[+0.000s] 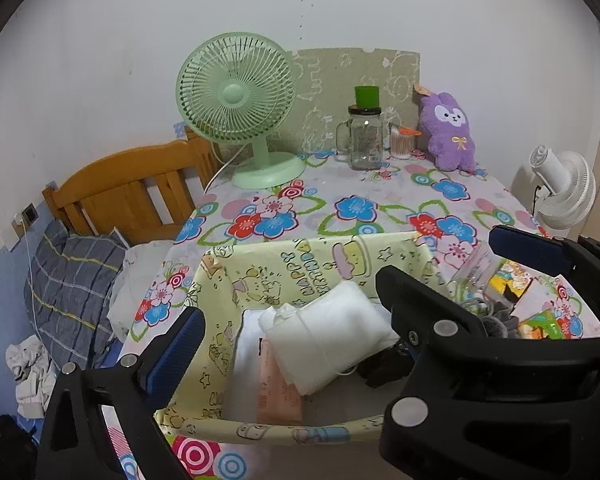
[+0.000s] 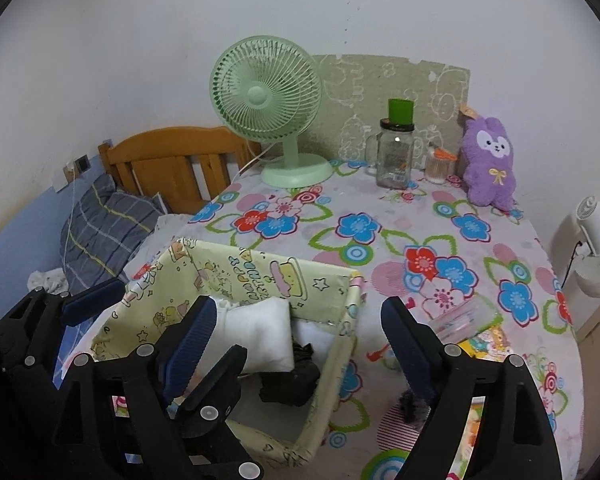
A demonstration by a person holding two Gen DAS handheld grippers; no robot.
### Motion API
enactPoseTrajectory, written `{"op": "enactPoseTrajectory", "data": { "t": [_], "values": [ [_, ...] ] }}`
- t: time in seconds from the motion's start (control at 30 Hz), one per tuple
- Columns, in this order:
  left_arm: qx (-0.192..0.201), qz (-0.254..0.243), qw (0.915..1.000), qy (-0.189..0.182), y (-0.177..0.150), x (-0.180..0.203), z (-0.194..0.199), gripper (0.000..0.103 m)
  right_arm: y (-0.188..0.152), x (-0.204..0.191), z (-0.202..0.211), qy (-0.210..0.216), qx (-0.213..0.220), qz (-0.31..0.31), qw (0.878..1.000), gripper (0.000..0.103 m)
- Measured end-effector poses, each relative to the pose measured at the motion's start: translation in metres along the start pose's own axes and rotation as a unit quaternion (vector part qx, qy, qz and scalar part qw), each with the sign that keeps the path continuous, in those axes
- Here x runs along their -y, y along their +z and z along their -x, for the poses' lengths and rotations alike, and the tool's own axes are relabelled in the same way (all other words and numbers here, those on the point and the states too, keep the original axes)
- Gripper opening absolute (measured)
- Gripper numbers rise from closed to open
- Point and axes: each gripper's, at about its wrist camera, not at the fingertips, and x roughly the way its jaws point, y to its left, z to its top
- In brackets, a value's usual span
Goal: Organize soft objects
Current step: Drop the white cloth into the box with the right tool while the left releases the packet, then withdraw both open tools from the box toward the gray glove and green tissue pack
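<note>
Left wrist view: left hand-held gripper point(image 1: 288, 320) was spread, empty, over the yellow fabric bin point(image 1: 220, 280). White pad point(image 1: 324, 332) already sat inside.

Right wrist view: right hand-held gripper point(image 2: 296, 320) was spread, empty. Purple plush point(image 2: 490, 160) stood far back on the bench point(image 2: 380, 240), seemingly left to bin.

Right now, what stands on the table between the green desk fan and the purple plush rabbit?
In both views, a clear glass mug jar with a green cup on top, then a small container of cotton swabs beside the purple plush rabbit.
</note>
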Motion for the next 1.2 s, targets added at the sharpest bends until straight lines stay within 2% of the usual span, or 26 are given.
{"op": "enactPoseTrajectory", "data": {
  "t": [0.83,1.2],
  "values": [
    [0.039,-0.006,0.9989,-0.026,0.008,0.053,0.050,0.101,-0.009,0.042,0.074,-0.037,0.057,-0.014,0.998,0.099],
    [0.051,-0.004,0.9976,-0.046,0.008,0.080,0.069,0.101,-0.017,0.066,0.107,-0.057,0.073,-0.014,0.996,0.100]
  ]
}}
